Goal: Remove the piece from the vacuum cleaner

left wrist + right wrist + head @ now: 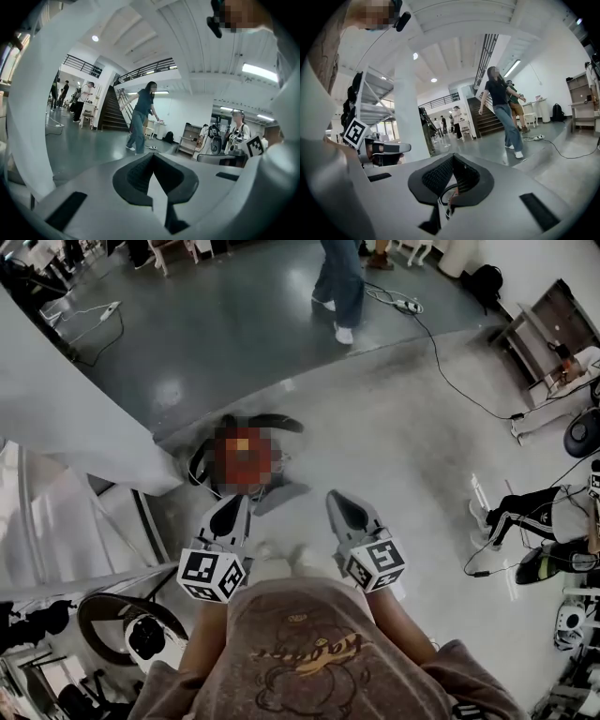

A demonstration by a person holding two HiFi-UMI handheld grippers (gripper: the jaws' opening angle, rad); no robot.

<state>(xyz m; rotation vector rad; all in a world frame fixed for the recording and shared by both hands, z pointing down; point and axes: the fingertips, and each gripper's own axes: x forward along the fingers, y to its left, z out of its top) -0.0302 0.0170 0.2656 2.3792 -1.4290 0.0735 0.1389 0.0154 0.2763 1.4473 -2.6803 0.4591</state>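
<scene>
The vacuum cleaner (270,422) lies on the grey floor ahead of me, a low body with a black curved handle or hose. A blurred patch hides its middle, so I cannot make out the piece. My left gripper (234,507) and right gripper (337,502) are held side by side close to my body, short of the vacuum cleaner and above the floor. Both are shut with nothing between the jaws. In the left gripper view the left gripper (152,157) points out across the hall. The right gripper (452,158) does the same in its own view.
A person (342,282) walks across the dark floor beyond. A cable runs from a power strip (409,305) to the right. A white pillar (84,427) and stair frame stand at the left, a shelf (553,334) and loose gear (530,512) at the right.
</scene>
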